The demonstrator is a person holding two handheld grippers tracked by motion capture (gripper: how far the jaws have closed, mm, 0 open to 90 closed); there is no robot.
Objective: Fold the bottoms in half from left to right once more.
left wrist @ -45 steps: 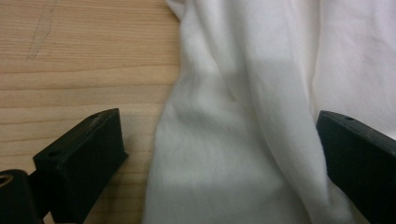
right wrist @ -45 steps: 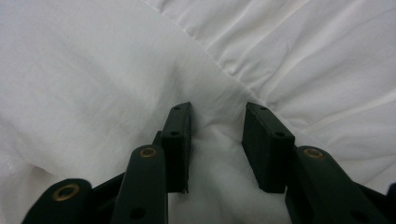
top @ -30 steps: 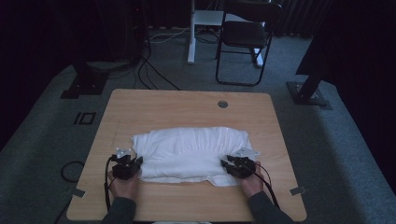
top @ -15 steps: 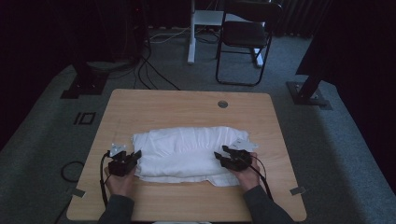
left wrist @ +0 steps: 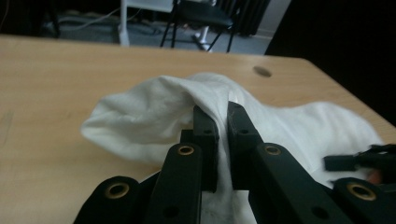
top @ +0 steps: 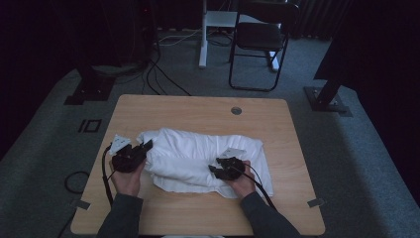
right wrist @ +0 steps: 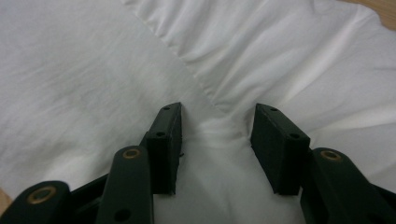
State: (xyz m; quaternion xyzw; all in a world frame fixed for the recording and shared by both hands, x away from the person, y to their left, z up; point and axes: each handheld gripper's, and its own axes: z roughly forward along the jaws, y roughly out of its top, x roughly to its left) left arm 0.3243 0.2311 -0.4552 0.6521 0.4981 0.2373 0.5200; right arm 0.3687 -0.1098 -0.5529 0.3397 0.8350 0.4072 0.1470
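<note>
A crumpled white cloth [top: 198,151] lies across the middle of the wooden table [top: 198,106]. My left gripper [top: 147,145] is at the cloth's left end, shut on a fold of it. In the left gripper view that fold [left wrist: 149,112] rises as a peak into the closed left gripper [left wrist: 223,109]. My right gripper [top: 216,166] rests on the cloth's near right part. The right gripper [right wrist: 217,112] has just been opening, and a puckered ridge of the cloth [right wrist: 93,60] lies loose between its parted pads. The right gripper [left wrist: 359,161] also shows in the left gripper view.
A round hole [top: 236,110] sits in the table near its far edge. Beyond the table stand a black chair [top: 260,39] and a white post [top: 203,34], with cables on the grey carpet. Black stand bases [top: 327,96] flank the table.
My left gripper has risen, lifting the cloth's left edge off the table. My right gripper has slid left, from the cloth's right end onto its middle.
</note>
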